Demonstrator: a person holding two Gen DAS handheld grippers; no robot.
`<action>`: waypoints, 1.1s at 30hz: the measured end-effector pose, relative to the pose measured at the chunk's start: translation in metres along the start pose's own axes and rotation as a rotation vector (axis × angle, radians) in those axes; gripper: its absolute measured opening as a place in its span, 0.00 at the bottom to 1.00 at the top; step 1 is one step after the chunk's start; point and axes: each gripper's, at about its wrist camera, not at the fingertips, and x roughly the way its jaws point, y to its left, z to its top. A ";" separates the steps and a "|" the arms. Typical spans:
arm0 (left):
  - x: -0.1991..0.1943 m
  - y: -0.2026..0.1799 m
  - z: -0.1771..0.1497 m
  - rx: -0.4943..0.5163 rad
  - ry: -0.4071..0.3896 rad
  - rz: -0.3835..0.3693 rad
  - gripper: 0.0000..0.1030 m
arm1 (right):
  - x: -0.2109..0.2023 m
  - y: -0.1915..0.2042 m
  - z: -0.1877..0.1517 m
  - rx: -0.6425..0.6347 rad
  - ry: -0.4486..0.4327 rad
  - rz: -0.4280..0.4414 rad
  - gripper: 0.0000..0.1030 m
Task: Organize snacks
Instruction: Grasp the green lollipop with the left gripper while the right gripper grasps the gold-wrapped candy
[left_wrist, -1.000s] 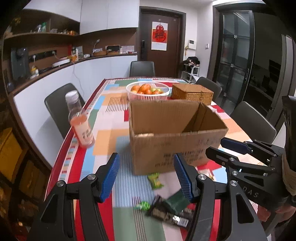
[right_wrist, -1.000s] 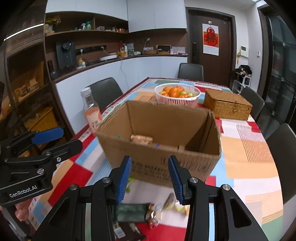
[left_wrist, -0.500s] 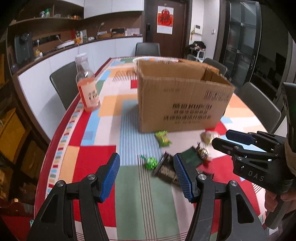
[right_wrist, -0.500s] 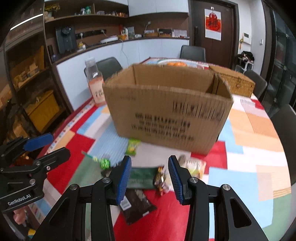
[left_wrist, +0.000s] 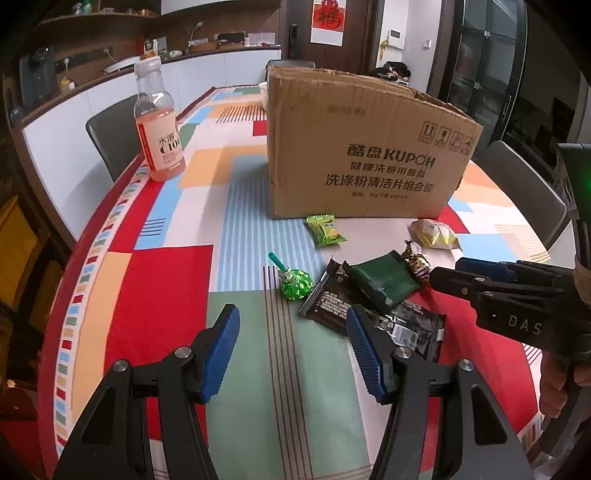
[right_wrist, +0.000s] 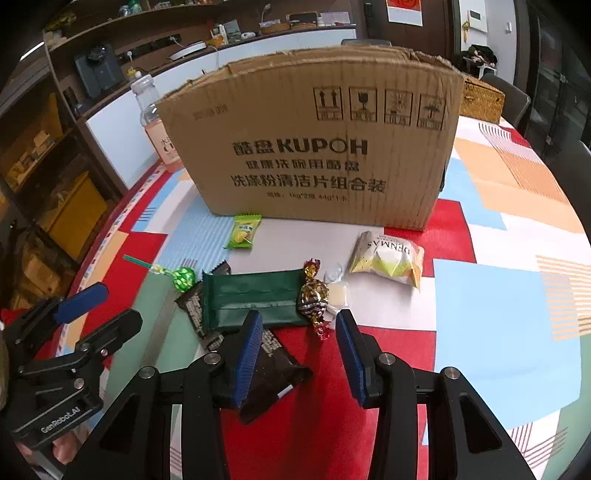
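Reading left wrist first: my left gripper (left_wrist: 291, 345) is spread wide, nothing between the blue pads, low over the patterned tablecloth (left_wrist: 159, 280).
Snack pile, left wrist: green wafer pack (left_wrist: 382, 280) lies on top of the black packet (left_wrist: 400, 330), just ahead of my right-hand pad.
Lollipop: green-wrapped lollipop (left_wrist: 293, 282) sits just left of the black packet, stick pointing away from me.
Other snacks: lime candy packet (left_wrist: 325, 229) is close to the cardboard box (left_wrist: 364, 147); pale yellow pastry bag (left_wrist: 434, 233) is to its right; gold foil candy (left_wrist: 415, 258) touches the wafer pack's far corner.
Bottle: pink drink bottle (left_wrist: 159, 125) stands upright near the table's left edge, well apart from the snacks.
Right gripper, left wrist: right gripper (left_wrist: 461, 275) comes in from the right, tip beside the foil candy; I cannot tell its gap from here.
Right wrist: right gripper (right_wrist: 299, 334) is spread, holding nothing, pads either side of the foil candy's (right_wrist: 314, 295) near twist, not touching it.
Pile, right wrist: wafer pack (right_wrist: 255, 297) overlaps the black packet (right_wrist: 273, 373), which runs under my left pad.
Box, right wrist: box (right_wrist: 314, 140) stands upright behind the snacks; pastry bag (right_wrist: 388, 256) and lime packet (right_wrist: 243, 230) lie in front of it.
Left gripper, right wrist: left gripper (right_wrist: 99, 304) is at lower left, pads apart.
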 end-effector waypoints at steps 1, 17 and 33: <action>0.004 0.001 0.001 -0.002 0.005 0.000 0.57 | 0.002 0.000 0.000 0.000 0.001 -0.001 0.41; 0.056 0.012 0.017 -0.039 0.059 -0.034 0.46 | 0.031 -0.005 0.016 0.019 0.031 -0.020 0.33; 0.072 0.010 0.025 -0.065 0.091 -0.089 0.27 | 0.039 -0.002 0.018 -0.008 0.028 -0.044 0.22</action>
